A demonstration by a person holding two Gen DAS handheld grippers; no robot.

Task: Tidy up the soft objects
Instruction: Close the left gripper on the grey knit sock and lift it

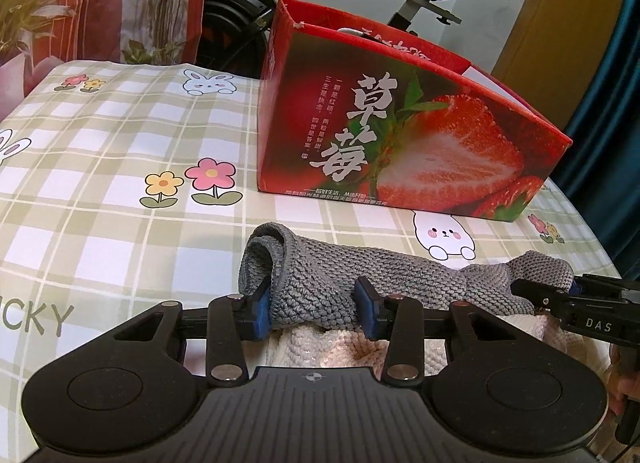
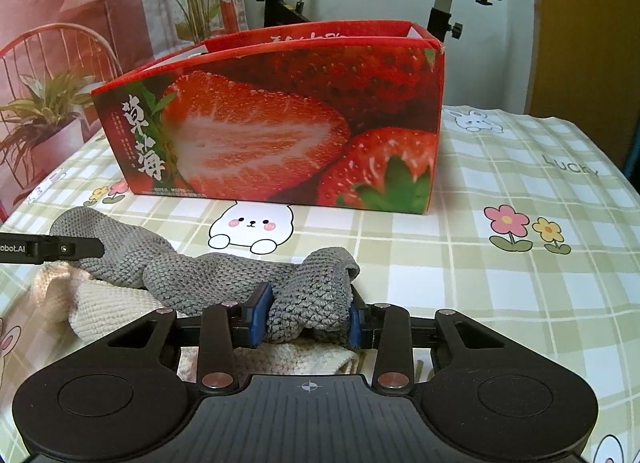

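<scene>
The left gripper (image 1: 316,309) pinches the grey knit's (image 1: 340,283) left end and the right gripper (image 2: 306,317) its right end. It lies near the box (image 1: 400,135), atop a cream knit (image 2: 108,305). Light, floppy; it would likely sag mid-span.

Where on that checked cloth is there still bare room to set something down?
Bare cloth lies left of the strawberry box, around the flower print, and on the box's other side by the flowers. It is crowded in front of the box: the grey knit lies over the cream knit, with both grippers clamped on it.
</scene>
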